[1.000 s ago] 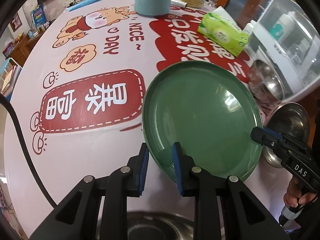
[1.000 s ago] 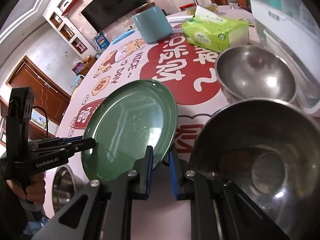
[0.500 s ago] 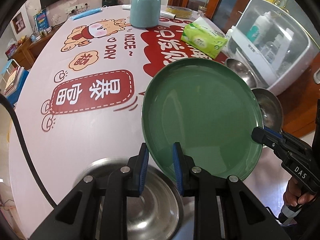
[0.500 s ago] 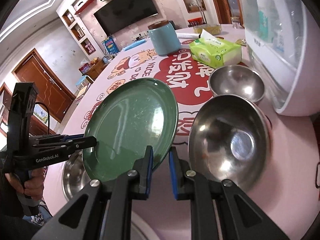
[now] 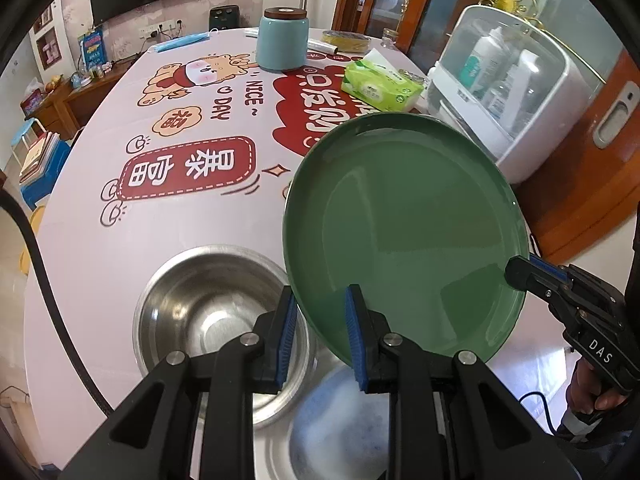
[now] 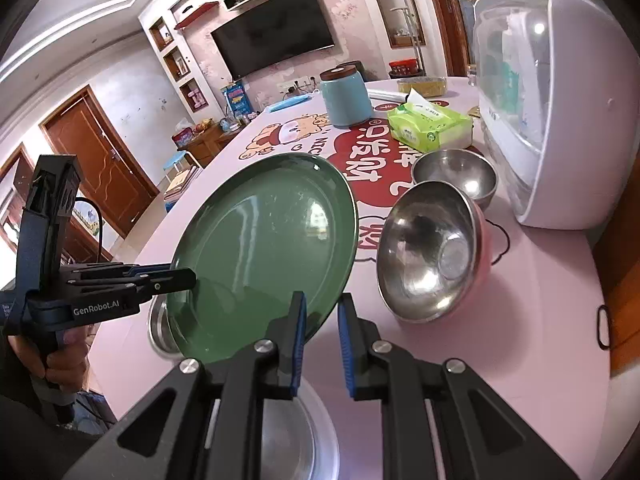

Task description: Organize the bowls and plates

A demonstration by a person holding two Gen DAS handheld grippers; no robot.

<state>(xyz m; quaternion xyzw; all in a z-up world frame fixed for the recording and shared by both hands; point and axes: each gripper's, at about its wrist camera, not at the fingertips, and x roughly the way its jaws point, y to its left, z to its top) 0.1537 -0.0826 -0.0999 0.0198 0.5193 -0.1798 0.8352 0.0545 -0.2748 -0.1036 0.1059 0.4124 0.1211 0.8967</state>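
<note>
Left wrist view: green plate (image 5: 400, 236) is held clear of the counter (image 5: 120, 248), tilted, and has risen over the last second; a steel bowl (image 5: 216, 316) that was out of frame now lies beneath its near edge. Left tool (image 5: 320, 332) is narrowed onto the near rim; right tool (image 6: 322, 320) likewise pinches the opposite rim. Judgement: the lift is done and transfer toward a stacking place follows. Plate is glossy, uniformly dark green, shallow with a raised rim, apparently clean. In the right wrist view, two further steel bowls (image 6: 430, 252) stand near a white cabinet (image 6: 560, 112).
</note>
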